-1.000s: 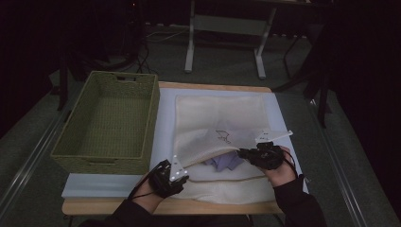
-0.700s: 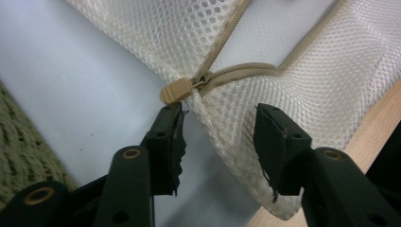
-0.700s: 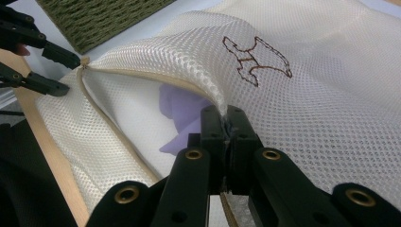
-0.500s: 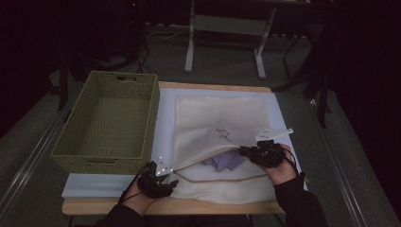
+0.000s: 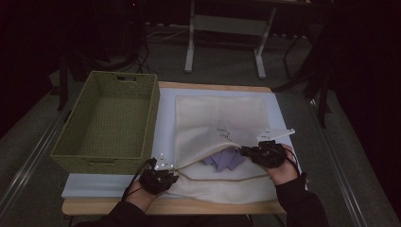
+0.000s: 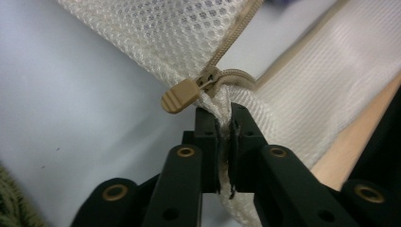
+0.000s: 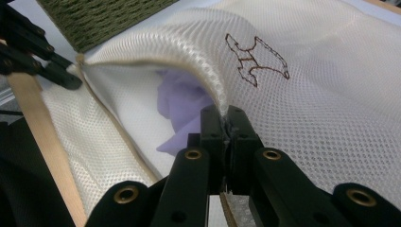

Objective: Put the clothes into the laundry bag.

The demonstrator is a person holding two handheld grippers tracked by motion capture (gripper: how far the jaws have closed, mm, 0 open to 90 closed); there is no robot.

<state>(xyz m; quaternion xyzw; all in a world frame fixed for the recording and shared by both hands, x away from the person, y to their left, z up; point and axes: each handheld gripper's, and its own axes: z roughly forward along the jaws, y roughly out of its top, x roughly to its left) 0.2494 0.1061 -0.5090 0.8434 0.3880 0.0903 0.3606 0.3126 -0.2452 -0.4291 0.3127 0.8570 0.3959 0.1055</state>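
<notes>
An empty green woven basket (image 5: 111, 124) sits at the left of the frame on a pale blue mat (image 5: 166, 111). Behind, at the top, a grey table frame (image 5: 226, 26) stands on the floor.

A dim room is showing around the lit surface (image 5: 213, 88), grey floor (image 5: 227, 56) stretching behind it. A pale metal-legged stand (image 5: 226, 28) is sitting at the back, dark cables (image 5: 142, 52) trailing across the floor, the walls fading into blackness.

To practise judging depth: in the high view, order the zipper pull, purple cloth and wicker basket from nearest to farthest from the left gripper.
From the left gripper:
1. Zipper pull, just beyond its jaws.
2. Purple cloth, rightward inside the mesh bag.
3. Wicker basket: its middle, upper left.
</notes>
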